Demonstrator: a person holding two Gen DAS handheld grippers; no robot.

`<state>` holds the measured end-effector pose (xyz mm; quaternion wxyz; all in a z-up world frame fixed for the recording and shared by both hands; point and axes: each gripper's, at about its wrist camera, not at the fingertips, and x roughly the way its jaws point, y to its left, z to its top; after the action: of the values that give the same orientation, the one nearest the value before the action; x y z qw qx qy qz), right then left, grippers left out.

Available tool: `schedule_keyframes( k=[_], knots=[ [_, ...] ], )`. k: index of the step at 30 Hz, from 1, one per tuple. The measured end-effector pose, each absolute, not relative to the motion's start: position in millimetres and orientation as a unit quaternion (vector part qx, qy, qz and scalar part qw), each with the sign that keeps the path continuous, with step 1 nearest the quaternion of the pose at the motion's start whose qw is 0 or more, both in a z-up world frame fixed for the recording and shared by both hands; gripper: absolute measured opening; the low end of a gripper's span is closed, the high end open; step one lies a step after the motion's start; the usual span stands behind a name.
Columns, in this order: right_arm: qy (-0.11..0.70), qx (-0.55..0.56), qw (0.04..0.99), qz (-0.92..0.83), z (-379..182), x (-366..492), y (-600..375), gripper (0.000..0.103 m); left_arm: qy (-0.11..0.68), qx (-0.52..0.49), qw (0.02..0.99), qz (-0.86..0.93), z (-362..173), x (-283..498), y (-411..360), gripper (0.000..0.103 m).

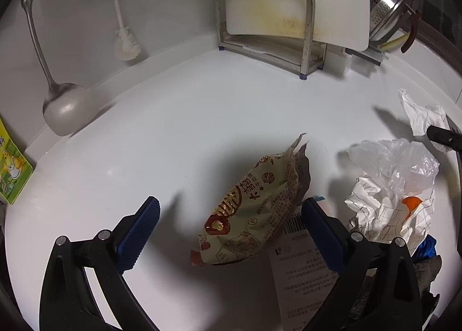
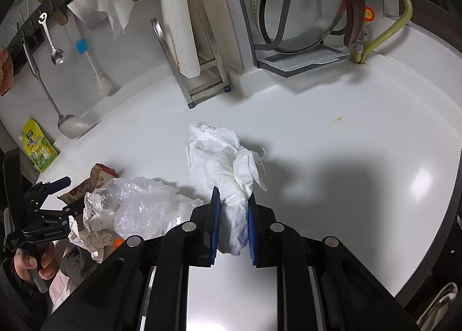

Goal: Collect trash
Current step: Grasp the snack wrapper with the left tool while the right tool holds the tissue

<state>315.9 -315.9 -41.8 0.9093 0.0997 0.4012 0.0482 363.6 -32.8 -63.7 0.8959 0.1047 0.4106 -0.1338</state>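
Partway through, trash is being gathered on a white kitchen counter (image 2: 332, 157). The right gripper (image 2: 232, 225) is clenched on a crumpled white paper towel (image 2: 222, 157), pinched between its blue pads with most of the wad sticking out ahead, seemingly lifted just above the counter. The left gripper (image 1: 231, 232) is spread wide, grasping nothing, with a printed snack wrapper (image 1: 257, 209) lying on the counter between its fingers. Just beside the wrapper sits a heap of loose trash: a clear plastic bag (image 1: 401, 163), crumpled checked paper (image 1: 372, 212) with something orange (image 1: 411, 204) in it, and a printed receipt (image 1: 300, 270). No bin shows in either view. Judging from this, one piece is picked up, the wrapper looks next, and the heap remains uncollected.
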Motion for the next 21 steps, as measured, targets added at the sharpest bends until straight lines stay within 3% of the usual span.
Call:
schedule_keyframes(
  k=[3, 5, 8, 10, 14, 21],
  knots=[
    [0.401, 0.099, 0.909, 0.050, -42, 316, -315, 0.016, 0.411, 0.098, 0.895, -0.142, -62, 365, -33, 0.092],
    [0.401, 0.098, 0.909, 0.051, -42, 316, -315, 0.016, 0.418, 0.085, 0.891, -0.152, -62, 367, -31, 0.077],
    [0.401, 0.099, 0.910, 0.051, -41, 316, -315, 0.016, 0.427, 0.065, 0.886, -0.167, -63, 369, -29, 0.061],
    [0.401, 0.098, 0.909, 0.051, -41, 316, -315, 0.016, 0.431, 0.055, 0.884, -0.174, -63, 369, -27, 0.041],
    [0.402, 0.096, 0.909, 0.052, -42, 316, -313, 0.016, 0.423, 0.048, 0.889, -0.172, -61, 367, -25, 0.031],
    [0.401, 0.094, 0.910, 0.052, -42, 316, -313, 0.016, 0.407, 0.045, 0.898, -0.159, -54, 360, -20, 0.029]
  ],
)
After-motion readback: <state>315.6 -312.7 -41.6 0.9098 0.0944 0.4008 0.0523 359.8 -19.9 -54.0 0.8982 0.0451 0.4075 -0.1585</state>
